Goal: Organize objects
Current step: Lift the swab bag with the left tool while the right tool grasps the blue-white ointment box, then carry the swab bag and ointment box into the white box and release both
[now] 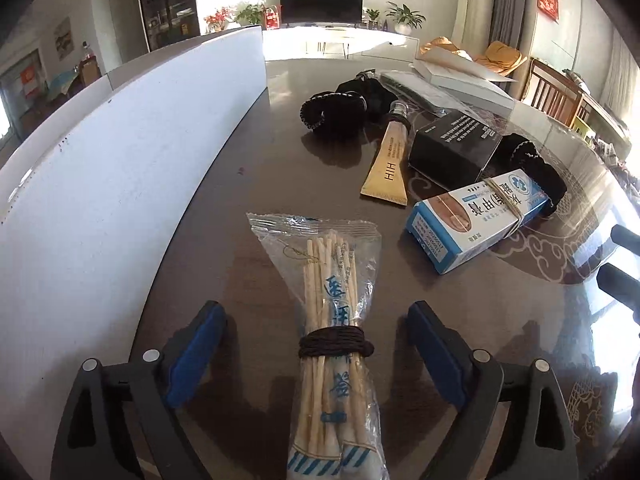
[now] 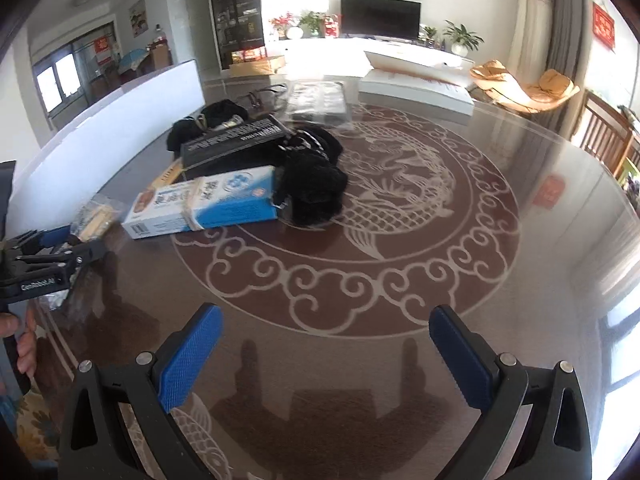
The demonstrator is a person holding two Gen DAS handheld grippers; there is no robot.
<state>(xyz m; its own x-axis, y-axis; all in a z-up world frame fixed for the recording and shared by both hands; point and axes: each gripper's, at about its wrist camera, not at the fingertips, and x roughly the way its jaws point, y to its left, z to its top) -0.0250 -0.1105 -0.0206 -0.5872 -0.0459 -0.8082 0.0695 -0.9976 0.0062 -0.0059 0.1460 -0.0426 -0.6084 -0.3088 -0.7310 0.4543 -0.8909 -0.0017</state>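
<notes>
Brown patterned table point(image 2: 400, 240), living room; left gripper point(image 1: 316, 344), right gripper point(image 2: 326, 344) both spread, empty.

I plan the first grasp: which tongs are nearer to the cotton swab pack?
Left. The left tongs straddle the swab pack, open; the right tongs hover open over bare table.

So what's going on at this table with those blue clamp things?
A person is tidying small items with two handheld grippers. The left gripper is open around a bagged bundle of cotton swabs, not yet squeezing it. The right gripper hangs open over bare table. A blue-and-white box, gold tube and black box lie in a pile beyond.
</notes>
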